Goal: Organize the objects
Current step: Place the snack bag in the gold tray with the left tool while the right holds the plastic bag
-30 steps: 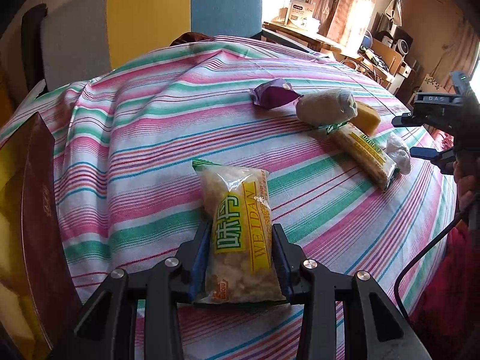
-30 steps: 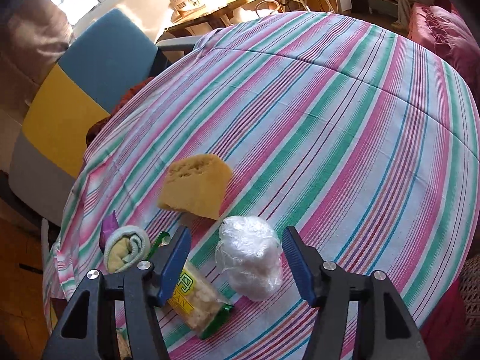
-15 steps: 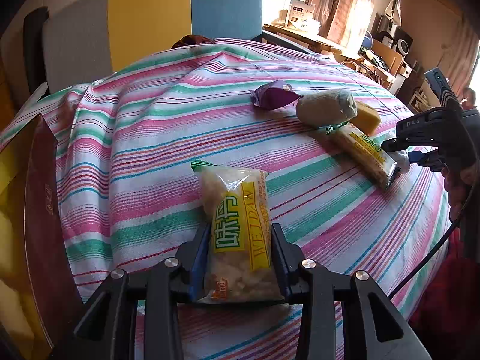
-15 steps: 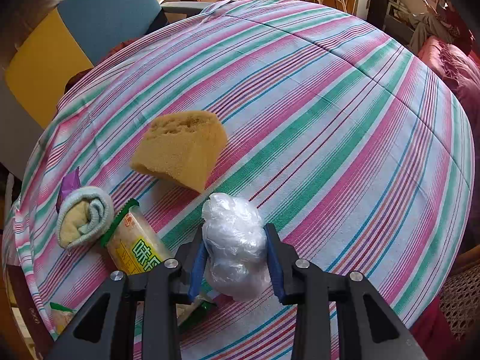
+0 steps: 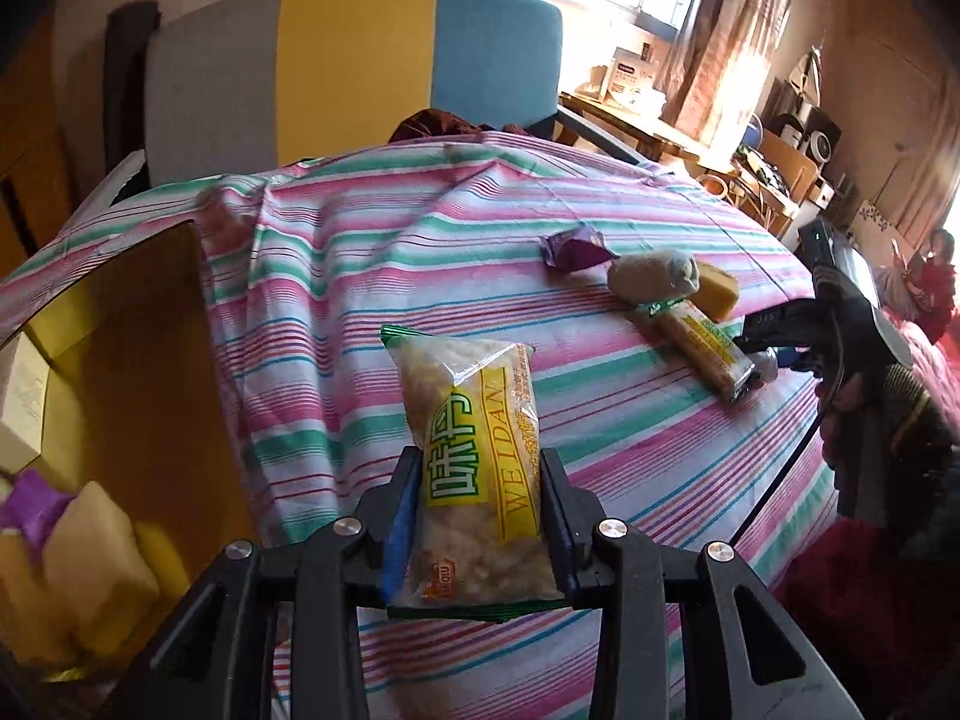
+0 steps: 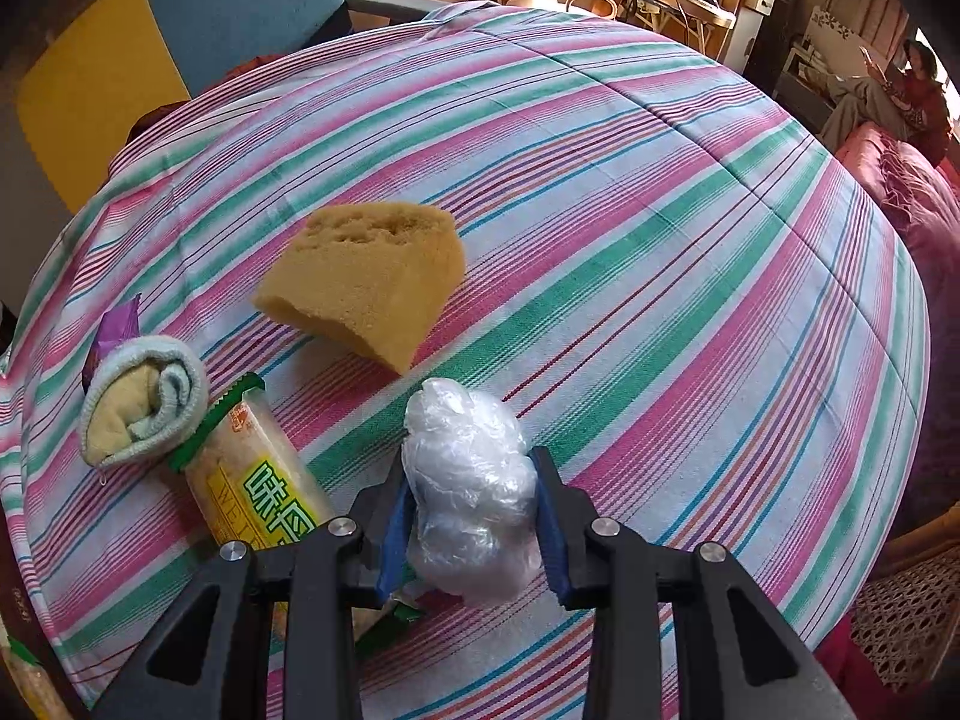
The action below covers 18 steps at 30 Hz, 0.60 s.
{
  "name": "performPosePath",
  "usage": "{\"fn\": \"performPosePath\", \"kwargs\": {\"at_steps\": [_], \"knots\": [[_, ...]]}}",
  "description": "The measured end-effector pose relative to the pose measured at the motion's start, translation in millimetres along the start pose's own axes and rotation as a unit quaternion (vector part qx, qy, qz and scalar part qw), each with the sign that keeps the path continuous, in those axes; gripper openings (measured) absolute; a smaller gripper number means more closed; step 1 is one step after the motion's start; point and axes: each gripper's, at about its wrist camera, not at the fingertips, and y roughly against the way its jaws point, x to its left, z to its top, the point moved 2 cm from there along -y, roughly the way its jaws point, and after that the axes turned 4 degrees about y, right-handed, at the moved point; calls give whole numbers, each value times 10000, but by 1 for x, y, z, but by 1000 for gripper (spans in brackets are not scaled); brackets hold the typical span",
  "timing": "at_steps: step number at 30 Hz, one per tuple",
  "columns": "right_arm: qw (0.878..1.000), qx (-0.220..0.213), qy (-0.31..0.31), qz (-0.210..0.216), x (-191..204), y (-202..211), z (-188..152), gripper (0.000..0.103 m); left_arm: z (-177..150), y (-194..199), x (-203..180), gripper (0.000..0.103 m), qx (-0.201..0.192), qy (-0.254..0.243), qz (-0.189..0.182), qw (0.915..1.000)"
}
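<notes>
Change since a second ago: left gripper (image 5: 477, 516) has lifted its snack packet (image 5: 474, 462) off the striped tablecloth (image 5: 336, 276) and swung toward the yellow-lined box (image 5: 150, 360); right gripper (image 6: 471, 516) has closed from wide onto the plastic bundle (image 6: 468, 480).
Left tool: jaws narrow, clamped on the packet's two long sides near its lower end.
Packet axis: long axis runs straight out along the fingers, green crimped end farthest away, tipped slightly left.
Packet make: clear glossy film, yellow band with green characters, pale lumpy pieces inside; flat, oblong.
Packet place: in the air over the cloth, just right of the box edge.
Right tool: jaws narrow, pads pressing both sides of the bundle.
Bundle make: crumpled translucent white film, rounded lump, taller than wide, its top pointing away from the gripper.
Bundle place: low over the cloth; contact cannot be told.
Second packet (image 6: 252, 480): same kind, lying flat, long axis diagonal, green end touching the rolled towel (image 6: 141, 399).
Towel: soft terry, pale blue outside, yellow inside, rolled into a cylinder.
Sponge (image 6: 366, 282): porous yellow wedge, beyond the bundle.
Purple wrapper (image 5: 573, 246): crinkled foil, behind the towel.
</notes>
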Motion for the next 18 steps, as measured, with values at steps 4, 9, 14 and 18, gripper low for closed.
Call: {"fn": "performPosePath", "kwargs": {"at_steps": [4, 9, 14, 18], "knots": [[10000, -14, 76, -56, 0, 1, 1, 36, 13, 26, 47, 38, -230, 389, 302, 9985], [9998, -22, 146, -102, -2, 3, 2, 36, 28, 31, 139, 38, -102, 1155, 855, 9896], [9998, -16, 191, -108, -3, 4, 5, 36, 36, 21, 222, 38, 182, 1652, 1396, 9762], [9996, -19, 254, -96, -12, 9, 7, 36, 45, 7, 268, 38, 314, 2054, 1687, 9635]]}}
